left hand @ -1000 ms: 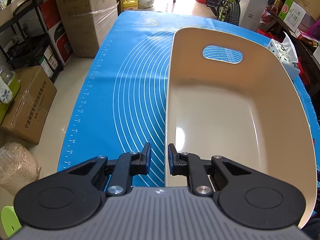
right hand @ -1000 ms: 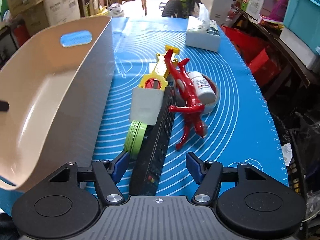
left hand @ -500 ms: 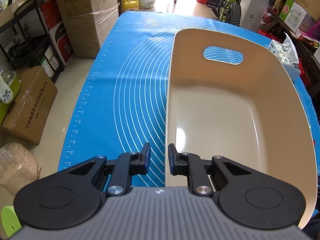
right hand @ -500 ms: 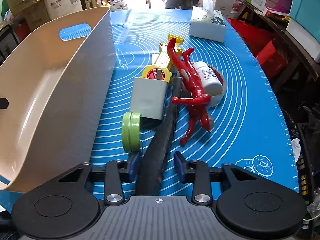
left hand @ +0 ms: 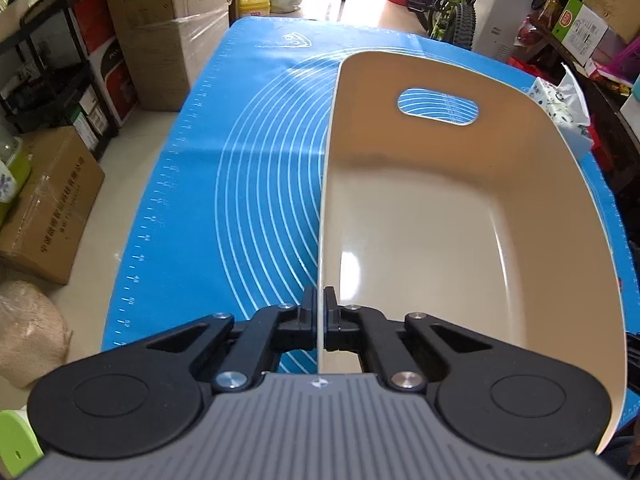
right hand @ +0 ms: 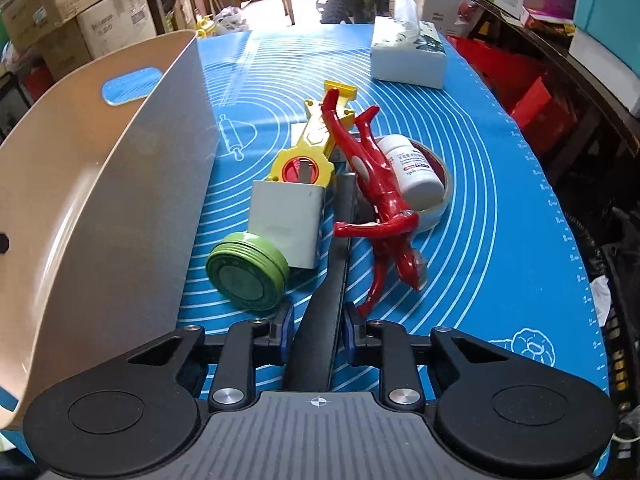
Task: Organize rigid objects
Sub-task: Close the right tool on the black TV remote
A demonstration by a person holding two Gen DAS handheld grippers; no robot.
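Note:
A beige plastic bin with a handle slot stands empty on the blue mat. My left gripper is shut on the near end of its left wall. In the right wrist view the bin is on the left. Beside it lies a pile: a long black remote control, a green round tin, a grey-white box, a yellow toy, a red figure and a white pill bottle. My right gripper is closing, its pads against the near end of the remote, which stands on edge.
A tape roll lies under the pill bottle. A tissue pack sits at the far right of the mat. Cardboard boxes and shelves stand on the floor to the left, and cluttered shelving lines the right side.
The left jaws closed onto the bin wall. The right jaws narrowed from wide onto the remote, which turned up on its edge. The green tin tipped over towards me.

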